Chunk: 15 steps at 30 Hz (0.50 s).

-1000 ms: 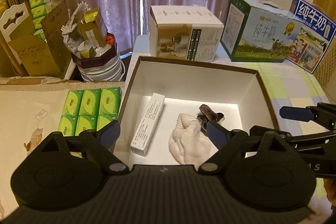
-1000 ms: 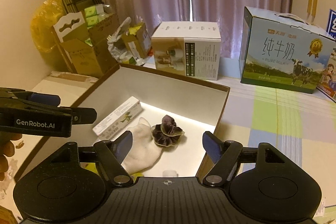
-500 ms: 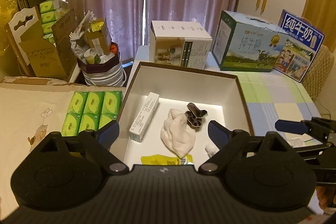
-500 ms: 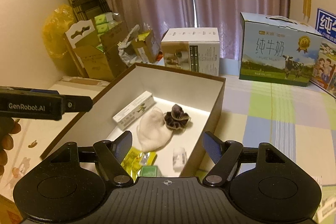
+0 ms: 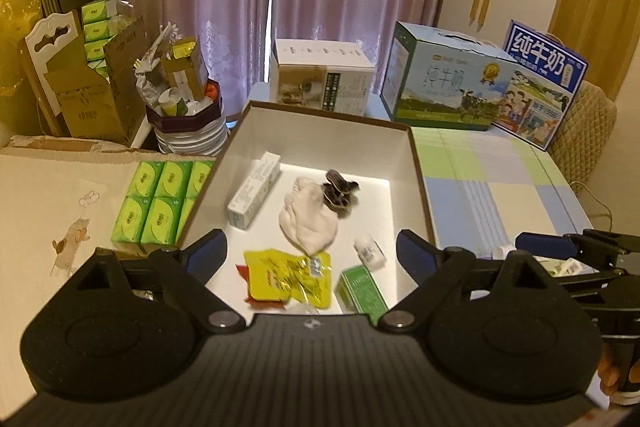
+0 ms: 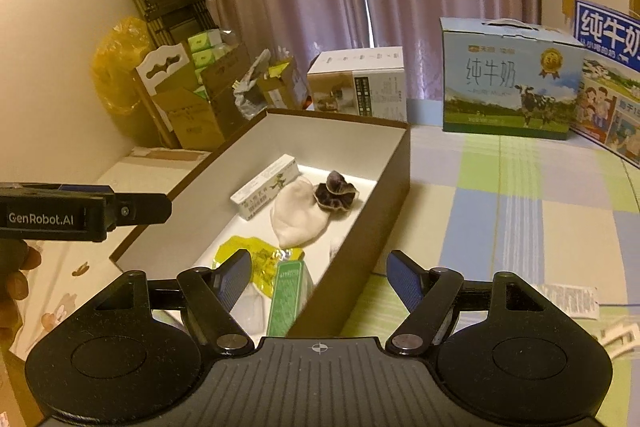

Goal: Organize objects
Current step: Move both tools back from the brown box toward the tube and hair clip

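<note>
An open brown box (image 5: pixel 420 167) (image 6: pixel 392 179) with a white inside lies on the table. It holds a long white carton (image 5: pixel 254 195) (image 6: pixel 266 191), a white sock (image 5: pixel 308 219) (image 6: pixel 298 215), a dark scrunchie (image 5: pixel 340 191) (image 6: pixel 336 193), a yellow packet (image 5: pixel 288 277) (image 6: pixel 244 251), a green carton (image 5: pixel 362 291) (image 6: pixel 286 295) and a small white bottle (image 5: pixel 370 249). My left gripper (image 5: pixel 312 259) hangs open above the box's near end, holding nothing. My right gripper (image 6: pixel 320 277) is open and empty over the box's near right wall.
Green tissue packs (image 5: pixel 160 203) lie left of the box. At the back stand a white carton (image 5: pixel 320 75), two milk cartons (image 5: pixel 448 79) (image 6: pixel 508 79), cardboard boxes (image 5: pixel 88 87) and a stack of bowls (image 5: pixel 188 131). Checked cloth (image 6: pixel 520 207) covers the table on the right, with paper slips (image 6: pixel 568 301).
Both grippers have drawn back and up from the box, so its near end with the yellow packet, green carton and bottle has come into view. Jaws stay open.
</note>
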### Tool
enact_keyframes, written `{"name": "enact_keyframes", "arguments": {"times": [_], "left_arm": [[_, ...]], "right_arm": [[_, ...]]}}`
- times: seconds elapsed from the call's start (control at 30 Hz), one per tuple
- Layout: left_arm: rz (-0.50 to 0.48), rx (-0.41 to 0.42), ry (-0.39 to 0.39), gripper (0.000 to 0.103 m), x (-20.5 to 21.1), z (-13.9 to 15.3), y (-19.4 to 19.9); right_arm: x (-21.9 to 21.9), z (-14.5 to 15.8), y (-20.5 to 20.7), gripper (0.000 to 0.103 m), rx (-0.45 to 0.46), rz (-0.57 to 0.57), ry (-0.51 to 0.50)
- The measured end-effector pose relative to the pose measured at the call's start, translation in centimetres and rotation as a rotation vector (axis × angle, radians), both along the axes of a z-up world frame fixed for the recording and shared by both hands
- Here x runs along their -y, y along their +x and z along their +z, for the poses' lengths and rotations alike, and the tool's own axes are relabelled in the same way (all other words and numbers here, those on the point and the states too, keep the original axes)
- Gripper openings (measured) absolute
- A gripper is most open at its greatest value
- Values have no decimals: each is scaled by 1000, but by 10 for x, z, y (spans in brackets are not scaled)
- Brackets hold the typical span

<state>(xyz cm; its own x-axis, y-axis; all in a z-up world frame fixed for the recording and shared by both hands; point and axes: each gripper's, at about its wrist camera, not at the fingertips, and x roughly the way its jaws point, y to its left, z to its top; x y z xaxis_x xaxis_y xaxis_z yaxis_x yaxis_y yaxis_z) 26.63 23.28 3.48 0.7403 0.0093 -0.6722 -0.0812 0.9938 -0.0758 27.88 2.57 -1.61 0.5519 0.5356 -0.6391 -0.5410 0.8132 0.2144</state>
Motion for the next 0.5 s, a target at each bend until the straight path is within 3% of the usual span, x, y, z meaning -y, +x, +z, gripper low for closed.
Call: {"name": "enact_keyframes", "arguments": {"times": [0.5], "left_arm": [[-5,-65,-22,90,53,-16,-35]], "right_arm": [[61,-12,-23,72,-63,16,-6]]}}
